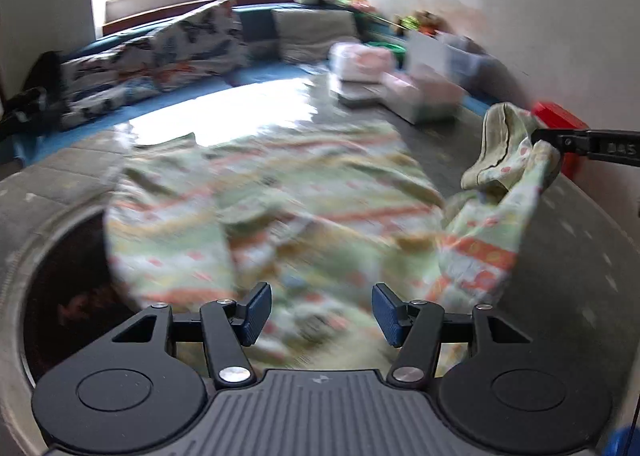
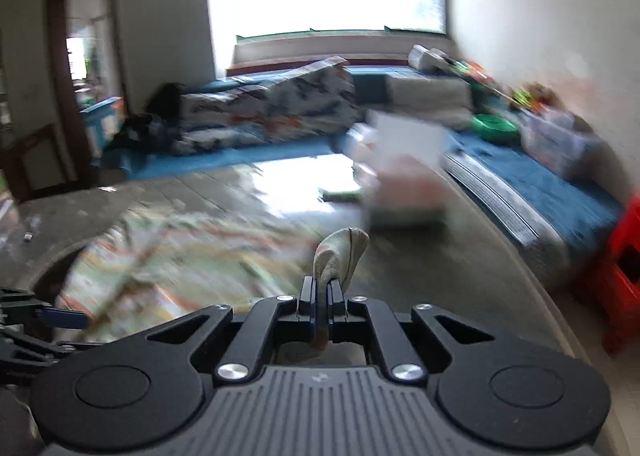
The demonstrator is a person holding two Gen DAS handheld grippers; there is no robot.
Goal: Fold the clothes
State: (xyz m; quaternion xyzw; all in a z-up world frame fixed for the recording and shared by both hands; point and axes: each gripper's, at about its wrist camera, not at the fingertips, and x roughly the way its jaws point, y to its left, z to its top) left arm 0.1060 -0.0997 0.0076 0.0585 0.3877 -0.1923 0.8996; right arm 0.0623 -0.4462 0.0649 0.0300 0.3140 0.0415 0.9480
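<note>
Between the left gripper's (image 1: 320, 314) parted, empty fingers spreads the patterned garment (image 1: 260, 216) on the table (image 1: 560, 276). The right gripper (image 2: 321, 296) is clamped on its lifted cuff. Folding looks barely begun; most cloth lies unfolded.

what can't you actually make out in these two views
- Left wrist view: the print on the garment is smeared by motion blur.
- Left wrist view: the garment's near edge is hidden under the open left tool.
- Right wrist view: only a tuft of cloth shows beyond the shut right tool.
- Both views: items along the far wall are too blurred to name.
</note>
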